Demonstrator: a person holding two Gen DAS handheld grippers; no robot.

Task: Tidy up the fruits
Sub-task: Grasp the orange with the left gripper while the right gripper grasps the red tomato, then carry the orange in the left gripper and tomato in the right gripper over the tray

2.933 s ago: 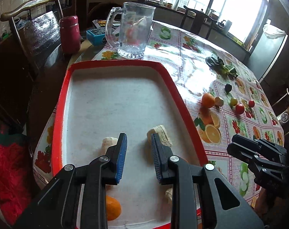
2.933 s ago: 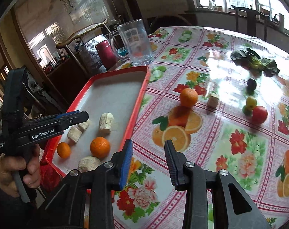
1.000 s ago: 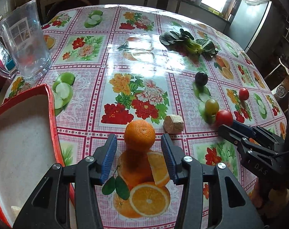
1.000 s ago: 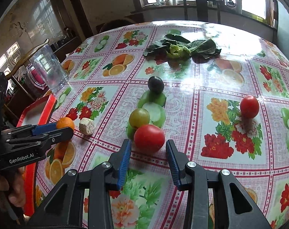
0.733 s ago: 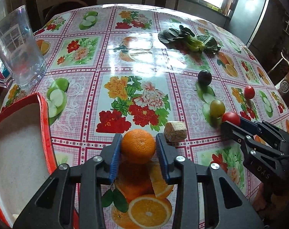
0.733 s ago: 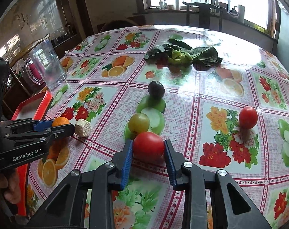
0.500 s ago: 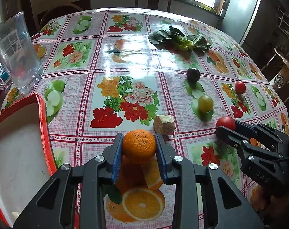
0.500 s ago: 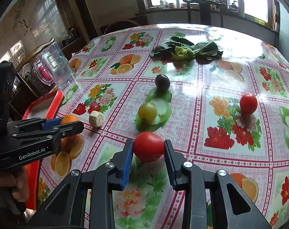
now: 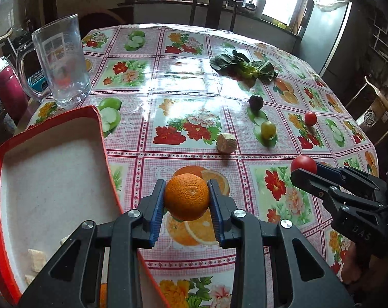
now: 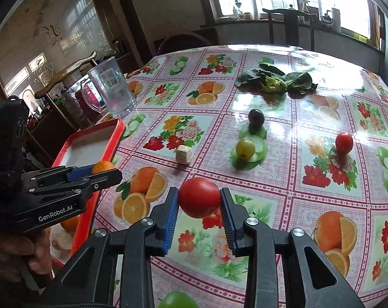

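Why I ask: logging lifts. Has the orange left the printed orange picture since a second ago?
Yes. The orange is lifted off it toward the red tray, clamped in the left gripper.

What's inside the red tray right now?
In the red tray, the left wrist view shows pale chunks near its front corner and an orange fruit partly behind the left gripper. That gripper covers the rest of the front; the far part looks bare.

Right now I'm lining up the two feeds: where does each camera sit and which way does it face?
Left wrist: on the left gripper, looking down across the table at its held orange; right gripper at right.
Right wrist: on the right gripper, facing its held tomato; left gripper and hand at left.
Both show the red tray and glass mug.
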